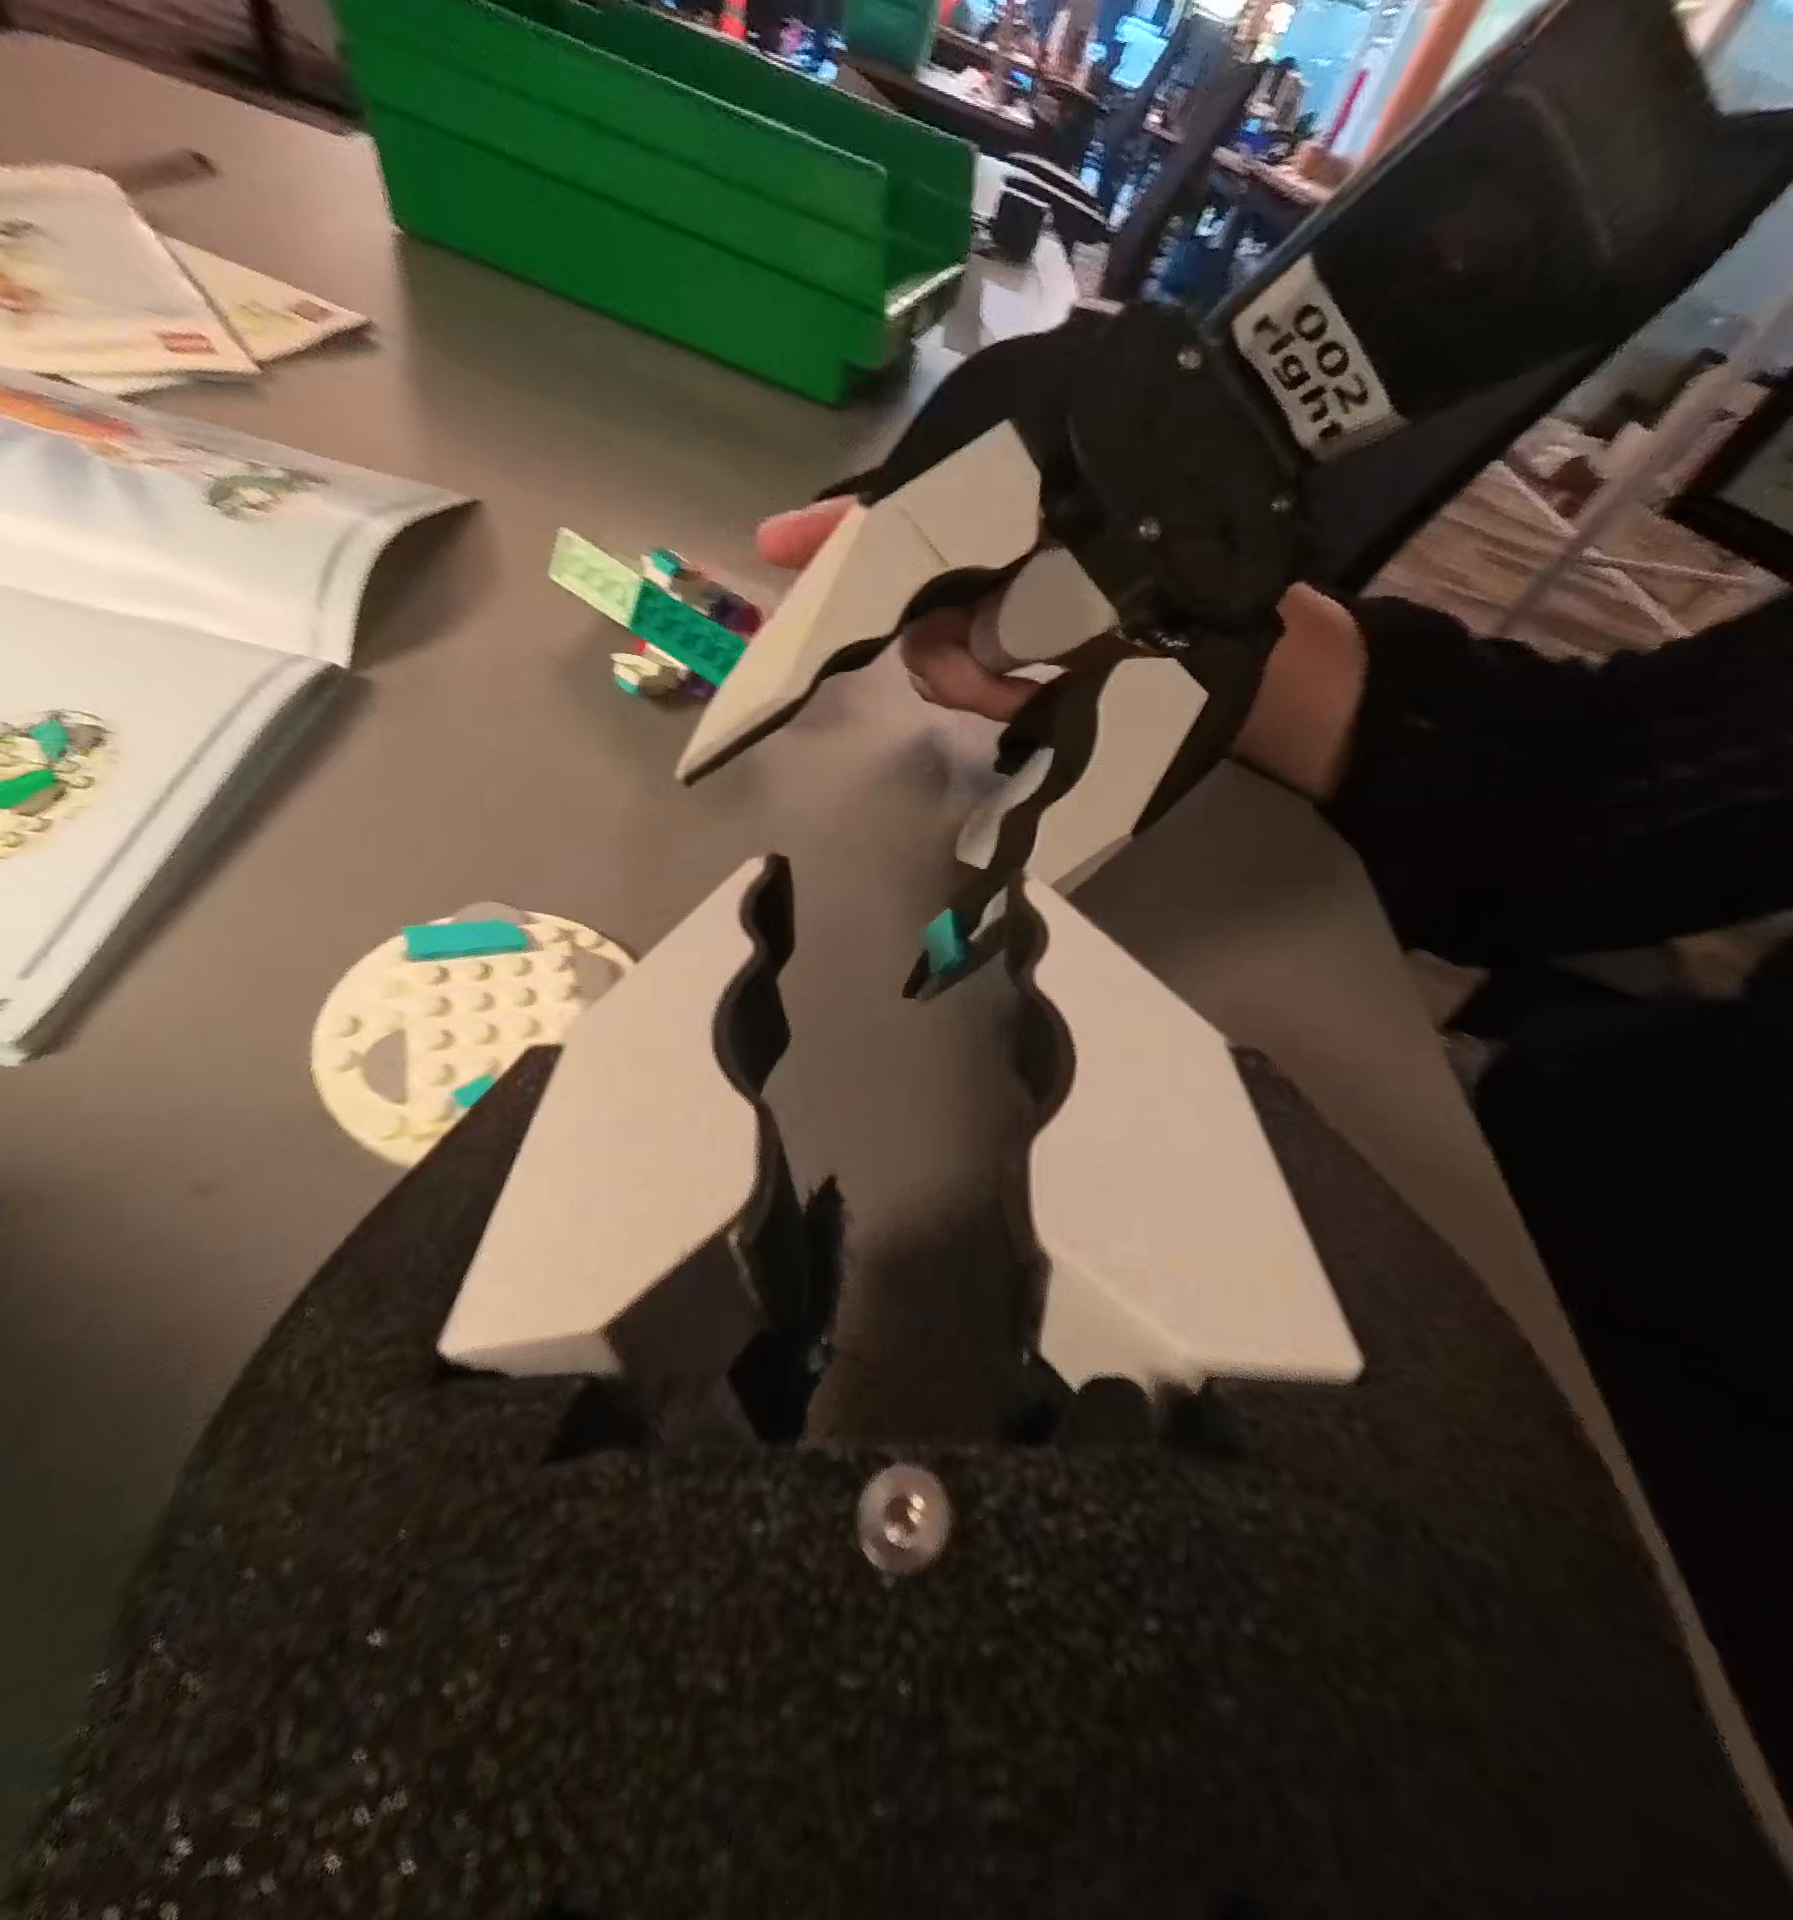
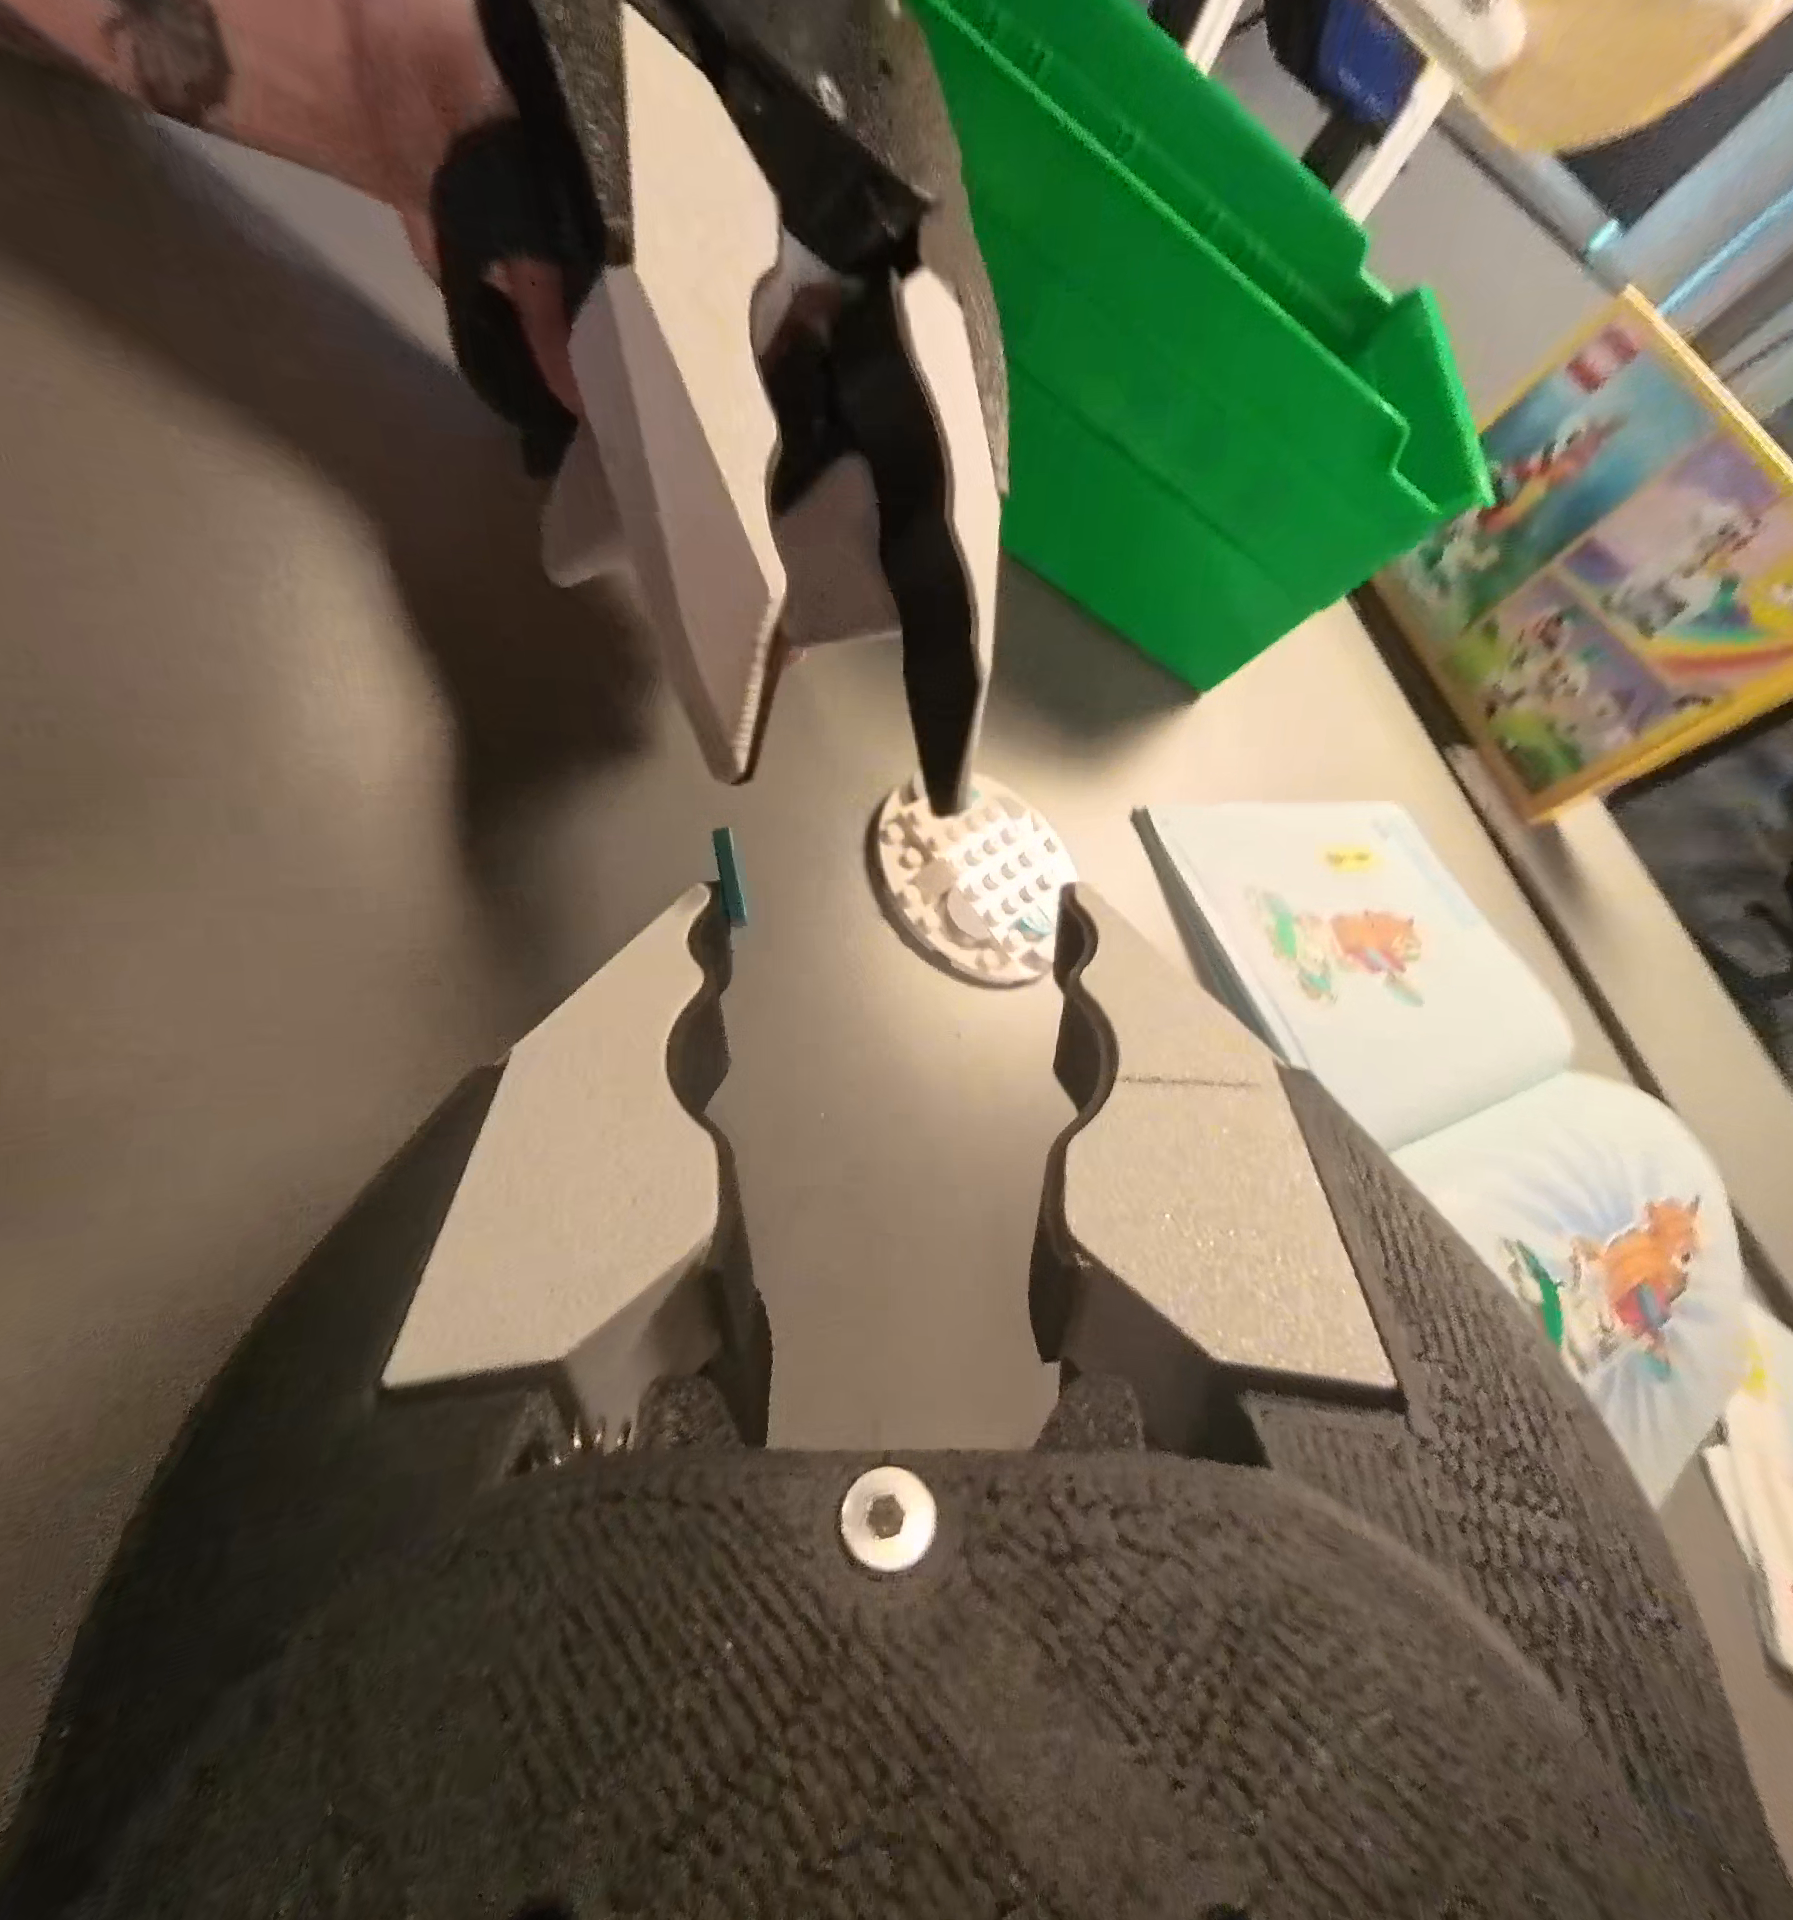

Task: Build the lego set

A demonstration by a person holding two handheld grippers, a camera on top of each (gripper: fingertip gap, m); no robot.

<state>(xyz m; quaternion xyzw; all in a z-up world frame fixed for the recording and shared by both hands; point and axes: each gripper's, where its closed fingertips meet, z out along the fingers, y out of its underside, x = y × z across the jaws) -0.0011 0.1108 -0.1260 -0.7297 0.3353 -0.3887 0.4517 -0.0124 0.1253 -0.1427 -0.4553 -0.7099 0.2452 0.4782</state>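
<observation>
**A:** How much room is there to move? The grey table (image 1: pixel 248 1195) looks crowded on one side.

**B:** Yes. An open booklet (image 1: pixel 92 727) and loose leaflets take one side, a green bin (image 1: pixel 663 229) stands at the back, and the table edge runs close beside the hand (image 1: pixel 1276 696) with the right gripper (image 2: pixel 887 904). The bare middle has only a round white studded plate (image 2: pixel 975 883) and a small brick build (image 1: pixel 663 623).

**A:** And the claws?

**B:** Both gape. The left gripper (image 1: pixel 897 894) has its jaws partly apart with bare table between them. The right one is spread wider. A small teal tile (image 2: pixel 731 873) sits against the tip of one of its fingers (image 2: pixel 684 914), with the other finger well apart from it, so nothing pinches it. One left finger tip hangs over the plate's far rim.
</observation>
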